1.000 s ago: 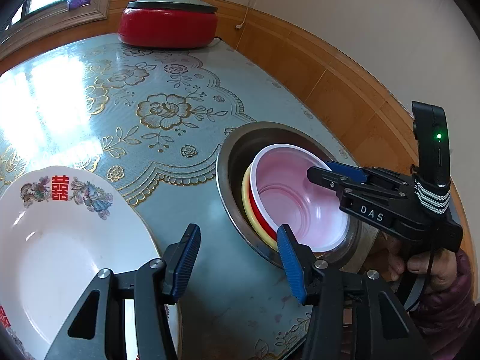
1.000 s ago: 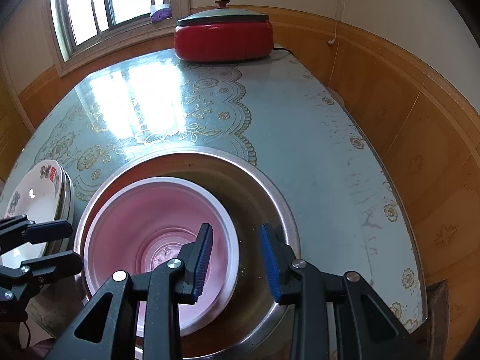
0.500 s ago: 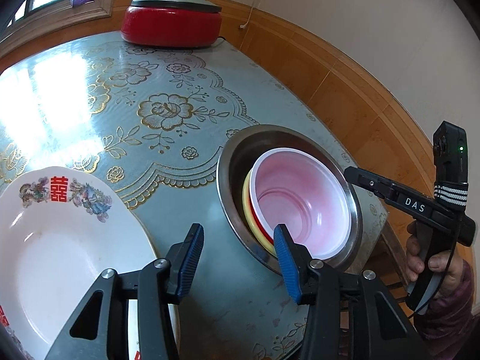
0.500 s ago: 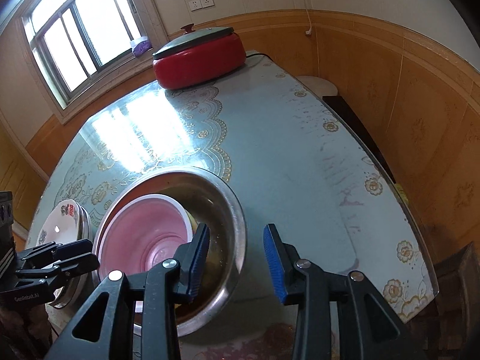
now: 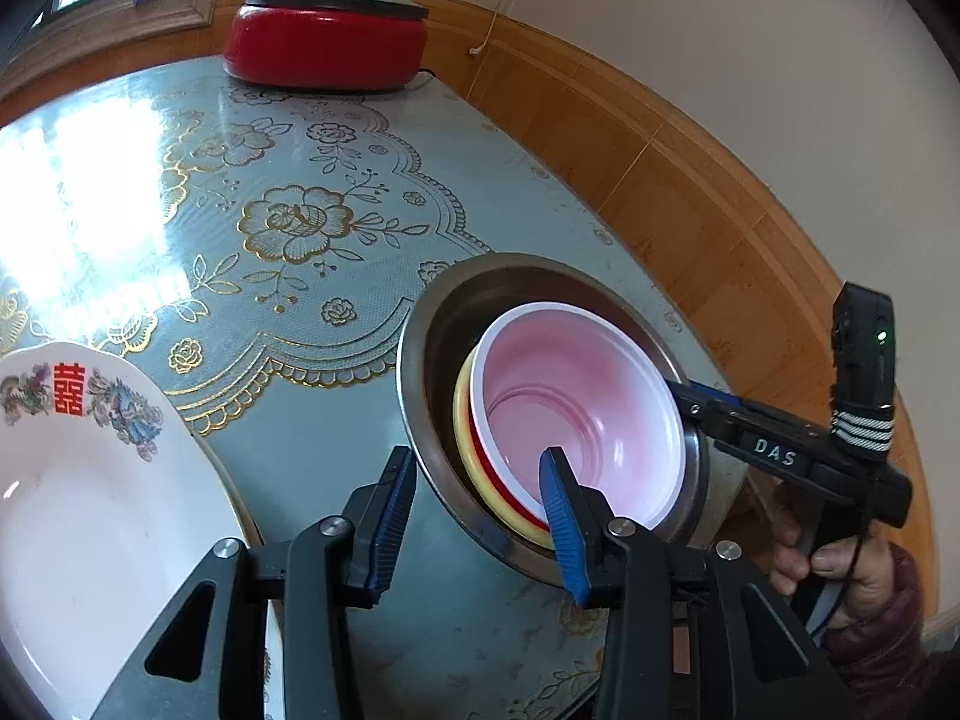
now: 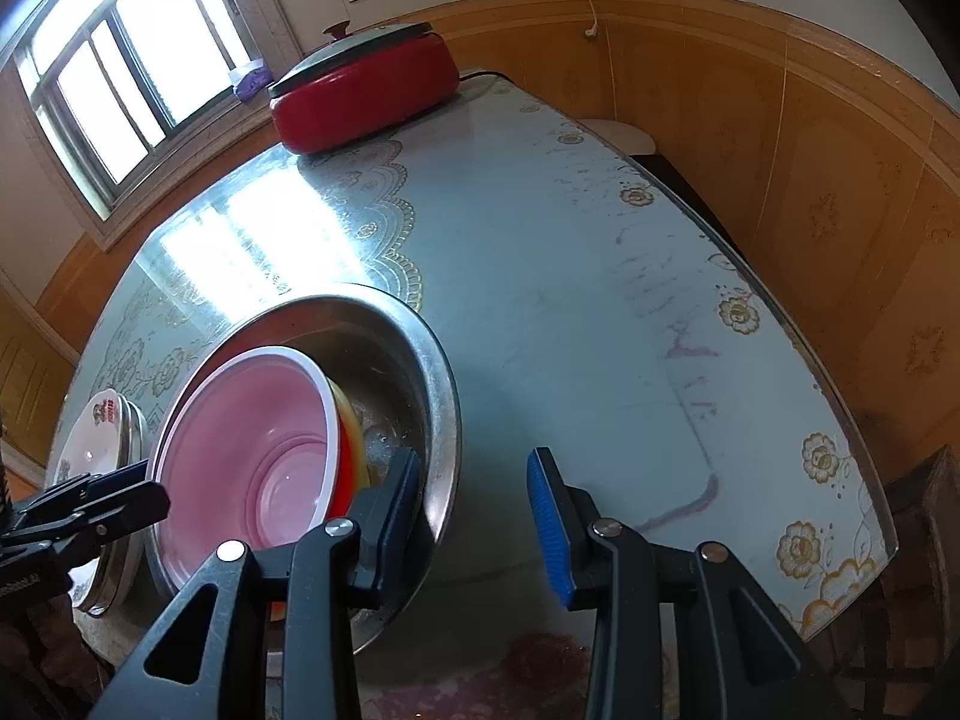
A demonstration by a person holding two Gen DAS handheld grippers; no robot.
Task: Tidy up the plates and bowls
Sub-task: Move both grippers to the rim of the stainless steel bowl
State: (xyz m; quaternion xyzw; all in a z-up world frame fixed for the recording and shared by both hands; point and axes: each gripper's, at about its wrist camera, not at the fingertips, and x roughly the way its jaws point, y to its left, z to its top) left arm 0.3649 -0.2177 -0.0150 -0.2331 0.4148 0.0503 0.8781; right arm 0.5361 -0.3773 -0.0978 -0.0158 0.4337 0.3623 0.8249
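Observation:
A steel basin stands near the table's front edge. Inside it a pink bowl is nested on a red bowl and a yellow bowl. My left gripper straddles the basin's near left rim, one finger outside and one over the bowls. Its jaws are closing, with a gap still showing on both sides of the rim. My right gripper straddles the opposite rim, open and not pressing on it. A white plate with a red character tops a stack on the left.
A red lidded electric pot sits at the table's far end under the window. The flowered table's glass edge runs along the right, close to the wood-panelled wall. A person's hand holds the right gripper's handle.
My right gripper has left the spot above the pink bowl, slid right and rolled, and now sits at the basin's right rim. My left gripper's jaws have narrowed.

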